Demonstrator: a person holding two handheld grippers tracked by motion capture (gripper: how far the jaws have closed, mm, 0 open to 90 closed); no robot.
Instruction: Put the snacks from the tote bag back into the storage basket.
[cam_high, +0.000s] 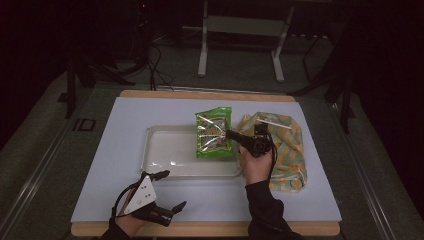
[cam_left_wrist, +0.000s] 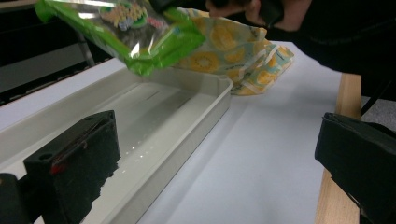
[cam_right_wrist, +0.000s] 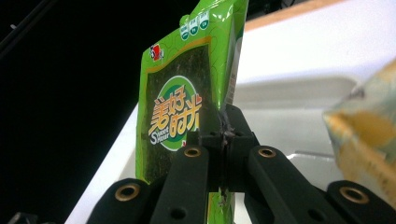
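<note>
The right gripper (cam_high: 235, 136), jaws clamped on a green seaweed snack packet (cam_high: 214, 132), holds it over the white tray (cam_high: 160, 150); the packet is not yet set down; the left gripper (cam_high: 167, 192) waits wide-jawed on the worktop (cam_high: 125, 115), beside a yellow-printed bag (cam_high: 285, 145).

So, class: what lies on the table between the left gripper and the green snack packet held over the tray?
In the high view, the white tray lies between the left gripper and the green snack packet, with bare white tabletop before it.
</note>
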